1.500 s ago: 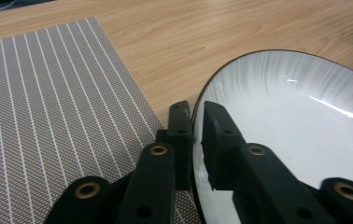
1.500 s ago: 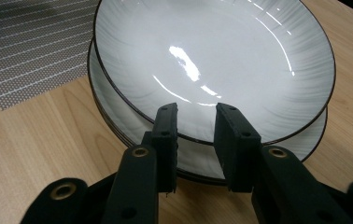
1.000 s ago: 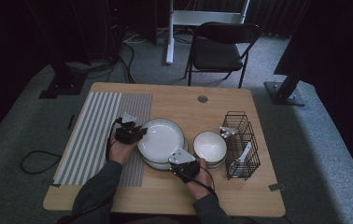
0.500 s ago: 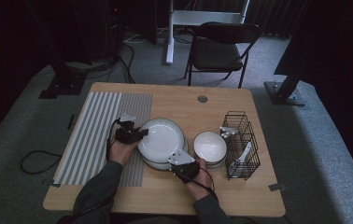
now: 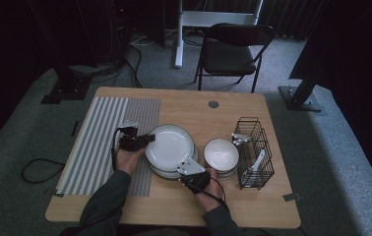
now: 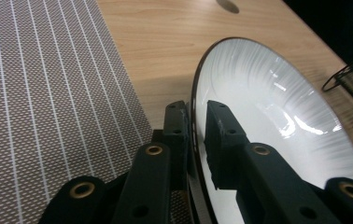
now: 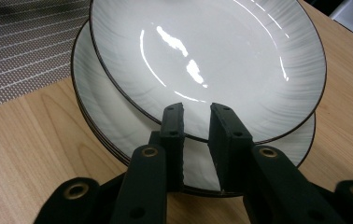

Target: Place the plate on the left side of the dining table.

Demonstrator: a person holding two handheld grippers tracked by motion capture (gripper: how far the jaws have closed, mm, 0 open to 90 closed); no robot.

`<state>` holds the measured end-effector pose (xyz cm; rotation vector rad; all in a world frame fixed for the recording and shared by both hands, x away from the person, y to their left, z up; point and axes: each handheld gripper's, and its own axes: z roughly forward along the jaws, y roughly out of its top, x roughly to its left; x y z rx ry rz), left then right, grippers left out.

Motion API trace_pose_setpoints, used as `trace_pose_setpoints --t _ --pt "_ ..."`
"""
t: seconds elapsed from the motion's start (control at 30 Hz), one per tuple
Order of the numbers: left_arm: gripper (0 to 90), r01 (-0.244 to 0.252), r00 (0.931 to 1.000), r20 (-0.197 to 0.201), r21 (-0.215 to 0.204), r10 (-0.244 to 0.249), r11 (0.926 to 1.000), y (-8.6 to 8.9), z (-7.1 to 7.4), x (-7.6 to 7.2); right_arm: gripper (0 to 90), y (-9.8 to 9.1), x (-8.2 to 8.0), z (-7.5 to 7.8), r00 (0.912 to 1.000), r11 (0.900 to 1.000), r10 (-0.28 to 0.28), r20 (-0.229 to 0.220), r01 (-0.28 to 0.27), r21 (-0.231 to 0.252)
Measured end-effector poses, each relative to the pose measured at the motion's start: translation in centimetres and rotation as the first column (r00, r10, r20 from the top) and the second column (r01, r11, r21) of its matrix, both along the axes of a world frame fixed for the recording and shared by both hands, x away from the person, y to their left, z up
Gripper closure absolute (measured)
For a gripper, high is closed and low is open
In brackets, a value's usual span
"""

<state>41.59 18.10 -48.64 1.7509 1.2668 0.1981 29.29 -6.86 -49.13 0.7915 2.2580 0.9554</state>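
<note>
A stack of white plates with dark rims [image 5: 167, 172] sits mid-table. The top plate [image 5: 170, 143] is raised and tilted above the stack. My left gripper [image 5: 147, 140] is shut on its left rim; in the left gripper view the rim runs edge-on between the jaws of that gripper [image 6: 194, 112], with the plate [image 6: 268, 107] to their right. My right gripper [image 5: 188, 168] is at the stack's near edge. In the right gripper view the gripper [image 7: 198, 114] has a narrow gap with nothing in it, its tips over the near rim of the top plate [image 7: 212, 51] and the lower plates [image 7: 100, 116].
A stack of white bowls [image 5: 221, 155] stands right of the plates. A black wire basket [image 5: 255, 152] holding white cutlery is at the right edge. A striped grey placemat [image 5: 105, 137] covers the table's left part. A folding chair [image 5: 233, 49] stands beyond the wooden table [image 5: 199, 113].
</note>
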Motion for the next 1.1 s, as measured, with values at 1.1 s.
trace_pose_setpoints --t 1.1 --pt "82.9 -0.063 0.9974 0.019 -0.231 0.07 0.9709 1.7 1.9 -0.9 71.1 -1.6 -1.9 1.0 0.9986 0.9973 0.011 0.052 -0.015 0.072"
